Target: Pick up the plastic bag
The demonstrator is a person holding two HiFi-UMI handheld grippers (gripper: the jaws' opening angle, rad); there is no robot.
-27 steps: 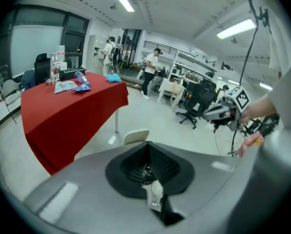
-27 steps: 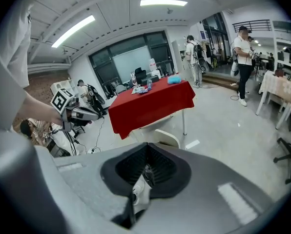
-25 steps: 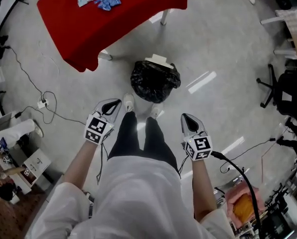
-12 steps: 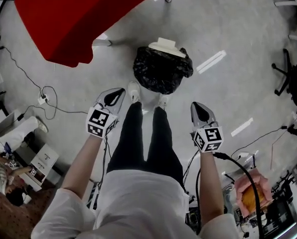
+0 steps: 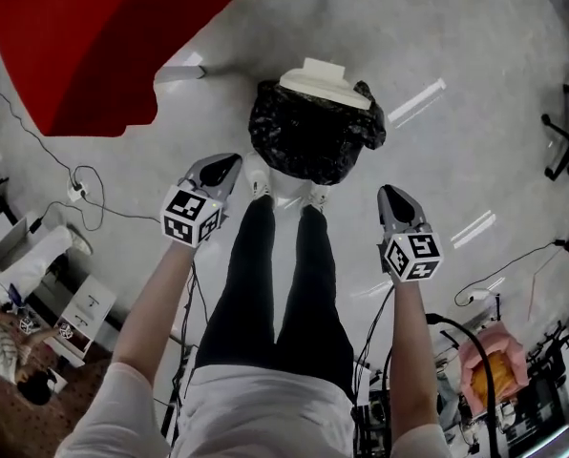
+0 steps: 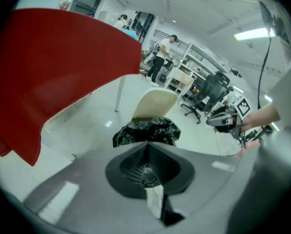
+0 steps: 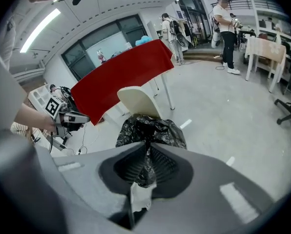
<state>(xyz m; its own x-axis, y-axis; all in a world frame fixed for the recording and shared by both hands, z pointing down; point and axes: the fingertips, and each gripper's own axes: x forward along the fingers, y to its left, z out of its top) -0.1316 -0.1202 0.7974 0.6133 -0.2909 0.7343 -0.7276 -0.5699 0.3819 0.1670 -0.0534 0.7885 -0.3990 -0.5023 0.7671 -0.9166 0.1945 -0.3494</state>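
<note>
Head view, and the black plastic bag (image 5: 313,141) sits straight ahead, lining a bin on the floor (image 5: 456,46) just past the person's white shoes (image 5: 256,177). A cream lid (image 5: 325,82) shows at the bag's far edge. The left tool (image 5: 220,167) hangs off the bag's left side, clenched tight with nothing in it. The right tool (image 5: 395,200) hangs off the right side. Its jaws have just been opening to a narrow slit, with nothing between them; the bag shows only beyond them. Neither tool touches the bag yet.

This looks like the approach. To do it well, both tools likely need to spread much wider before they arrive. The crumpled film folded over the rim is the best target, one pinch on each side. Thin plastic slips and tears, so a deep bite on a gathered fold should hold better than a fingertip nip. A straight lift would probably keep the bin from tipping, and the lid may snag the far edge.

The count: one bag, one bin, one lid, two tools, two shoes, and one red-draped worktop (image 5: 84,46) at the upper left.
</note>
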